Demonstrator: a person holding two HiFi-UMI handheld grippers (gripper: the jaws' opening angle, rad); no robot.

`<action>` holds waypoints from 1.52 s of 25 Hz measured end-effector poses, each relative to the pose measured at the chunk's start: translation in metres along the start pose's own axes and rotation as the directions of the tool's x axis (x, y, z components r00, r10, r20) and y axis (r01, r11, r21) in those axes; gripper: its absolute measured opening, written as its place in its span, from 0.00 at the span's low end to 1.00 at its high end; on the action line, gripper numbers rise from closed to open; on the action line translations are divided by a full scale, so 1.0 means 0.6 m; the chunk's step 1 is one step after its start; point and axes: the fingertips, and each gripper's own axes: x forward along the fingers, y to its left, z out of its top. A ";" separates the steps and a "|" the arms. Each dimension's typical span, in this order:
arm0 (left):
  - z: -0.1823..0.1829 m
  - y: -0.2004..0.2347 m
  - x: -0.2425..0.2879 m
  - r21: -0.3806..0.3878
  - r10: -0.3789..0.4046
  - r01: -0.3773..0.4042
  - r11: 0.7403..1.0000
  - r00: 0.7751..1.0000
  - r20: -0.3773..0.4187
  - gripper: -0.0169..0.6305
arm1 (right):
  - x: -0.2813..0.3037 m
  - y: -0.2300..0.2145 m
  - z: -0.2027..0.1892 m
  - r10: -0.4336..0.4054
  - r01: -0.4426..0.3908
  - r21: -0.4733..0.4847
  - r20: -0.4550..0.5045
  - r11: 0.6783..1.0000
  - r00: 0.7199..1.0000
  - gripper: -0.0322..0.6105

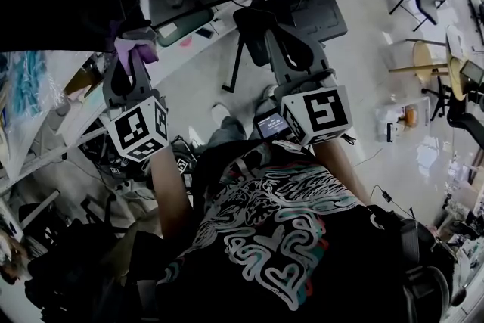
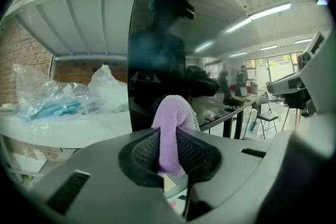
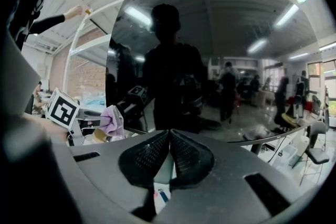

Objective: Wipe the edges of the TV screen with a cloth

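The left gripper (image 2: 169, 140) is clenched on a purple cloth (image 2: 172, 118). The cloth stands upright between the jaws, its long axis running 6 to 12 o'clock, and its folded tip leans over toward 1 o'clock. That tip sits against the lower part of the TV (image 2: 157, 34), just inside the TV's left edge. No view shows whether it actually presses on the glass.

In the left gripper view that edge runs straight from 12 to 6 o'clock. The dark screen fills the view from there toward 3 o'clock and mirrors the person. Clear plastic bags (image 2: 63, 96) lie on a white shelf (image 2: 68, 131) at 9 o'clock of the cloth.

The right gripper (image 3: 169, 136) is closed, its jaw tips meeting with nothing between them. It points at the middle of the screen. In its view, the cloth shows at 9 o'clock, at the screen's left edge.

From the head view, the TV is seen edge-on from above, a thin dark line running roughly 9 to 3 o'clock. The left gripper is at 9 o'clock of the right one, well apart.
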 end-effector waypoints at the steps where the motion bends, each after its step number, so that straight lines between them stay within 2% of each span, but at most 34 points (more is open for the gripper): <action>1: 0.001 -0.004 0.001 0.001 -0.004 0.004 1.000 1.000 0.000 0.11 | -0.002 -0.003 0.000 -0.003 0.003 0.001 0.000 1.000 1.000 0.10; 12: 0.006 -0.042 0.015 -0.017 -0.032 0.032 0.999 0.999 0.000 0.11 | -0.014 -0.035 -0.007 -0.032 0.032 0.014 0.002 0.999 0.999 0.10; 20: 0.002 -0.061 0.025 -0.188 -0.044 0.044 0.981 0.999 0.006 0.11 | -0.018 -0.060 -0.008 -0.044 0.044 0.025 0.009 0.999 0.999 0.10; 31: 0.005 -0.096 0.038 -0.311 -0.072 0.070 0.948 0.997 0.005 0.11 | -0.021 -0.085 -0.002 -0.043 0.043 0.030 0.015 0.999 0.999 0.10; 38: 0.005 -0.117 0.048 -0.361 -0.087 0.082 0.929 0.996 0.002 0.11 | -0.020 -0.100 -0.001 -0.044 0.043 0.036 0.017 0.998 0.999 0.10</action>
